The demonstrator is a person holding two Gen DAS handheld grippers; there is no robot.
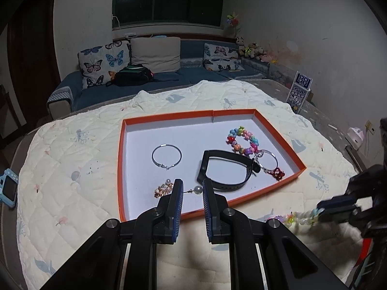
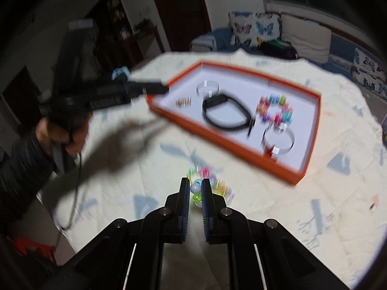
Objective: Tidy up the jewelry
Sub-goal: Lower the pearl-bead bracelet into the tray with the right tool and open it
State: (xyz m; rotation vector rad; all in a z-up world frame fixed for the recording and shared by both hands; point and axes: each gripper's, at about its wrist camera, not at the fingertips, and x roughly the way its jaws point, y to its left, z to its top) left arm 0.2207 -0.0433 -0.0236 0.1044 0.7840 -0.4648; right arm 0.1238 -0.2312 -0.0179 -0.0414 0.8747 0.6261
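Note:
An orange-rimmed tray lies on the quilted bed. It holds a silver bangle, a black watch band, a bright bead bracelet, a bangle with a red charm and a gold cluster piece. My left gripper hovers over the tray's near edge. A pearl stud earring spans the narrow gap between its pads, which are shut on it. My right gripper is shut on a pastel beaded bracelet that dangles above the quilt beside the tray.
A blue toy camera lies at the bed's left edge. Behind the bed is a sofa with butterfly cushions and a black bag. A printed box leans on the right wall. A hand holds the left gripper.

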